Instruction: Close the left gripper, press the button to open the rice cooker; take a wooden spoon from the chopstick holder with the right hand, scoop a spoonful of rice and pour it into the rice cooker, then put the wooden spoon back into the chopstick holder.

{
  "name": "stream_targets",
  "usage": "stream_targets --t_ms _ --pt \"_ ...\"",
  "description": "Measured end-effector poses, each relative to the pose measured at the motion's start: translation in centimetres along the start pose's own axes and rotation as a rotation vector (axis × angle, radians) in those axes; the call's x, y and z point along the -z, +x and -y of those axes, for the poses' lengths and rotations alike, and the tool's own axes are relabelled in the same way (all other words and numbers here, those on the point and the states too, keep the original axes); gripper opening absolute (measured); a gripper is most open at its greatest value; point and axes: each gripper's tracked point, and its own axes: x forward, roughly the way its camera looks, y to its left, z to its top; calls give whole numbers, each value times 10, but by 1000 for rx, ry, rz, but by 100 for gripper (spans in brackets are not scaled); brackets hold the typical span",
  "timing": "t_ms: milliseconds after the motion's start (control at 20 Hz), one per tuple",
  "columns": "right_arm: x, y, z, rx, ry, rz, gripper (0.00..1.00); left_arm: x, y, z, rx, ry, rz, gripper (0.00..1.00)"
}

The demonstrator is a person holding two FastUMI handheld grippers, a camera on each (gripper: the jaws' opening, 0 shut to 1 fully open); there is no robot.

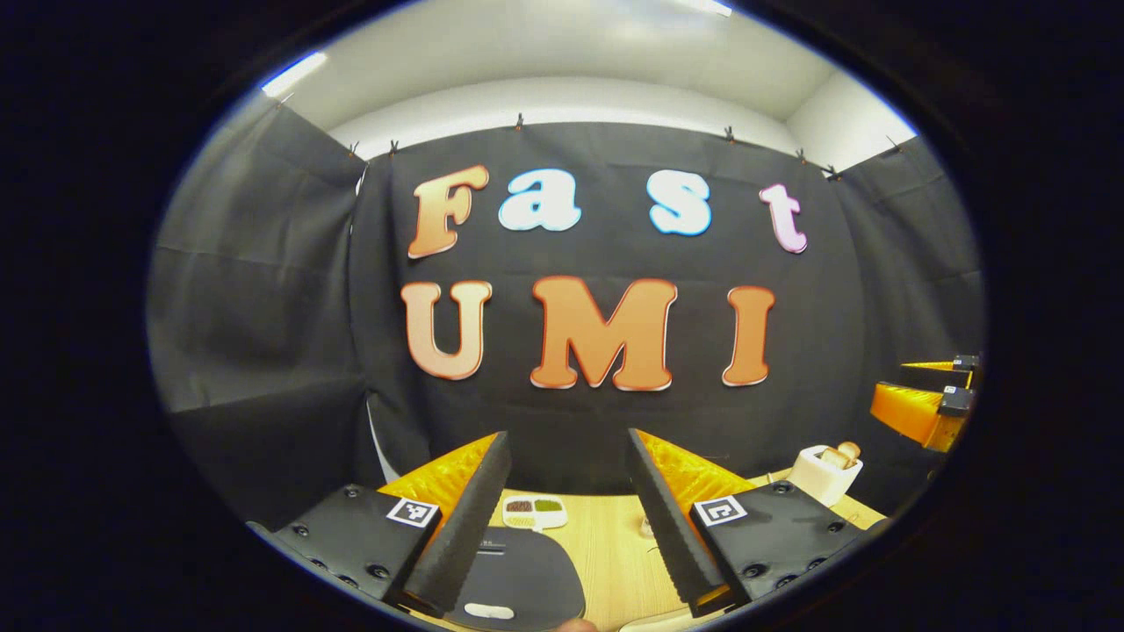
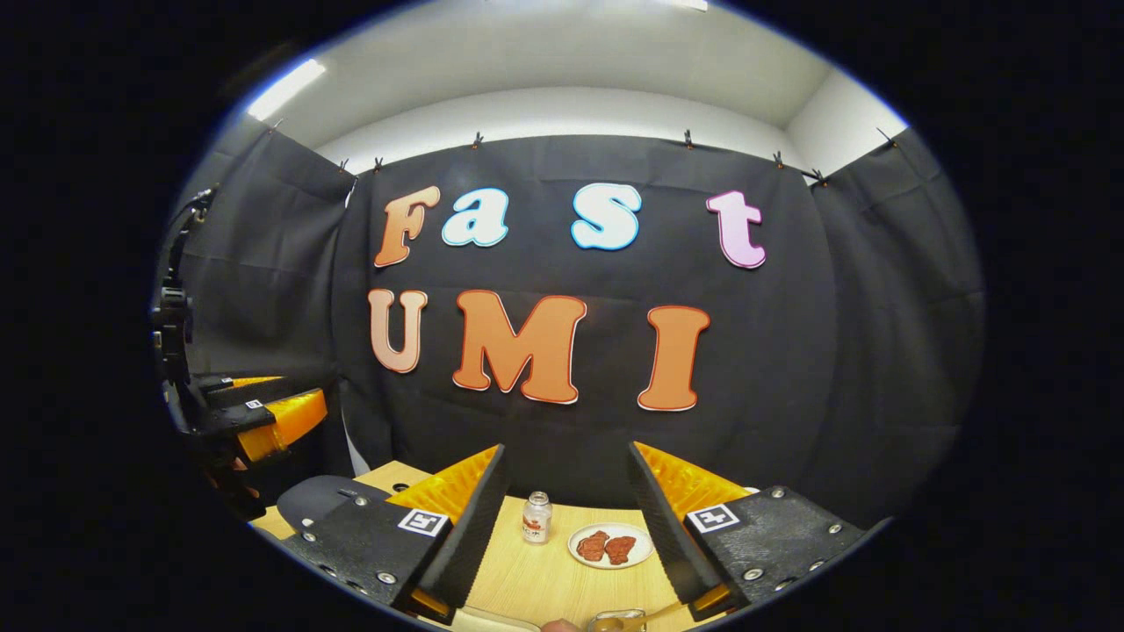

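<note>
In the left gripper view my left gripper (image 1: 568, 448) stands open above the table, nothing between its fingers. Below it lies the rice cooker (image 1: 527, 570), its dark lid down, with a white button (image 1: 489, 610) at the near edge. A white chopstick holder (image 1: 825, 476) stands at the far right with the wooden spoon (image 1: 848, 451) sticking out. My right gripper (image 1: 926, 391) hangs at the right edge. In the right gripper view the right gripper (image 2: 567, 452) is open and empty. The rice cooker (image 2: 312, 499) sits low on the left, under the left gripper (image 2: 263, 408).
A white divided dish (image 1: 534, 512) with grains lies on the wooden table (image 1: 606, 553) beyond the cooker. Ahead of the right gripper stand a small bottle (image 2: 536, 518) and a plate (image 2: 610, 546) with red pieces. A glassy object (image 2: 615, 621) pokes in at the bottom edge.
</note>
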Motion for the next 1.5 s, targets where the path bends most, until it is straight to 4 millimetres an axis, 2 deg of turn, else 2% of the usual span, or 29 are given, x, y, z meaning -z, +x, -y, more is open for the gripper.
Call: stream_targets --t_ms 50,100,300,350,400,500,900,1100,1500 --pt "-6 -1 2 6 2 13 85 -5 -1 4 11 -9 13 87" --pt "-12 0 4 11 13 25 86 -9 -3 6 13 -16 18 94" --pt "-22 -1 18 26 46 56 88 -20 -7 4 11 -32 49 90" --pt "-23 0 23 37 49 60 92 -25 -8 6 14 -32 67 90" --pt "-24 -1 26 42 54 61 88 -31 -8 6 16 -30 83 89" --pt "-28 -3 30 44 64 67 88 -36 -6 12 29 -29 105 87" --pt "-36 0 32 48 54 95 88 -39 -4 33 72 2 115 87" --pt "-40 0 40 60 73 100 88 -47 -5 39 85 0 134 87" --pt "-40 0 36 50 61 111 88 -49 -5 46 102 14 147 89"
